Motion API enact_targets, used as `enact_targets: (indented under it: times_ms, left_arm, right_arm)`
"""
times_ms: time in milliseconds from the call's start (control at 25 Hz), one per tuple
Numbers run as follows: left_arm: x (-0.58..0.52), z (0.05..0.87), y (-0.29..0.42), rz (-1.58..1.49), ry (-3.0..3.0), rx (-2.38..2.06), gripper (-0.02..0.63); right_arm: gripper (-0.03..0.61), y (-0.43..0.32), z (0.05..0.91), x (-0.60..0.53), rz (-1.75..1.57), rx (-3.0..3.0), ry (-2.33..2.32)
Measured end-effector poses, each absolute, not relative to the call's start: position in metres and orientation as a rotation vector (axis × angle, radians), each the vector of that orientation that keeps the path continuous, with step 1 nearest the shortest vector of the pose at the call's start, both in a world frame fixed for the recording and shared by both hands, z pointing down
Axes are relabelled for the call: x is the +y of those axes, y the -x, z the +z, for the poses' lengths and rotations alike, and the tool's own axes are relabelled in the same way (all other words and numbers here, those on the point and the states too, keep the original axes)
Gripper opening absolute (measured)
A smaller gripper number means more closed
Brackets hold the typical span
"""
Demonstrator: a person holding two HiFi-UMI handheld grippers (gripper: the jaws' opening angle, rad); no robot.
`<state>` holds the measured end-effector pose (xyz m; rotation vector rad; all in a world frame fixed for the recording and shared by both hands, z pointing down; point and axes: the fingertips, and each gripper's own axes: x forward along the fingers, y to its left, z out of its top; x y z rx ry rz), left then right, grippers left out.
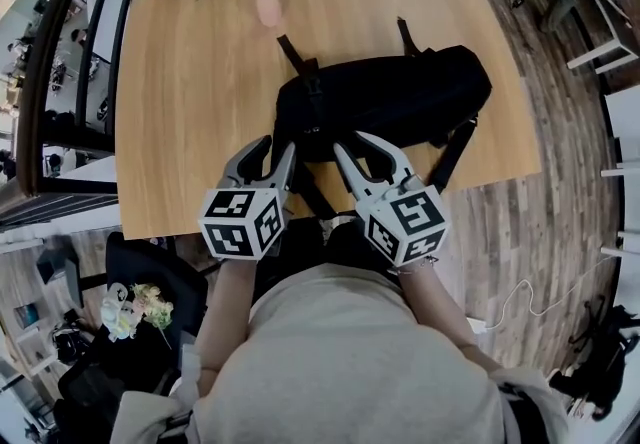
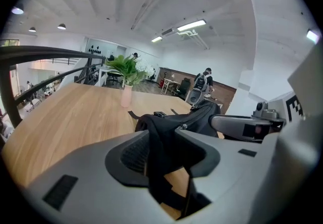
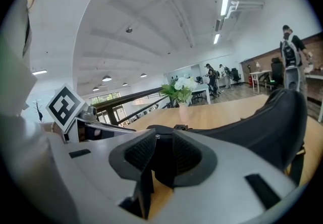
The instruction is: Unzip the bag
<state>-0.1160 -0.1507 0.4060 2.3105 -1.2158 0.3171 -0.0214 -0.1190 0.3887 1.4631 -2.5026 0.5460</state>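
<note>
Tabletop w/ bag, near edge hidden in head view.

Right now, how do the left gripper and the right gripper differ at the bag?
The left gripper holds its jaws apart around a black strap, the table showing beside it; the right gripper presses its jaws on a fold of the bag. The left gripper is at the bag's near left corner, the right gripper further right along its near edge. Both point away from the person.
</note>
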Motion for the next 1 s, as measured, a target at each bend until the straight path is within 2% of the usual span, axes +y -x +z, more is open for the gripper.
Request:
enact_targets:
  times_ms: [200,400,640,880,1000]
  left_arm:
    - [-0.152,0.414,0.112,0.380,-2.364,-1.109,0.218]
    - [-0.152,0.426,0.114,0.355,-2.320,-1.015,0.221]
    - [-0.154,0.438,0.109,0.332,-2.296,-0.913,0.219]
    - [-0.153,0.439,0.101,0.312,-2.325,-0.826,0.172]
    - [-0.149,0.438,0.097,0.305,-2.337,-0.795,0.117]
  right_arm:
    - [0.097,0.025,0.395,-0.125,0.605,-2.473,-1.495]
    - [0.097,0.031,0.399,-0.125,0.563,-2.436,-1.489]
    - [0.115,0.035,0.403,-0.123,0.317,-2.327,-1.439]
    - [0.120,0.043,0.405,-0.125,0.109,-2.230,-1.357]
    - [0.123,0.047,0.410,-0.124,0.006,-2.185,-1.324]
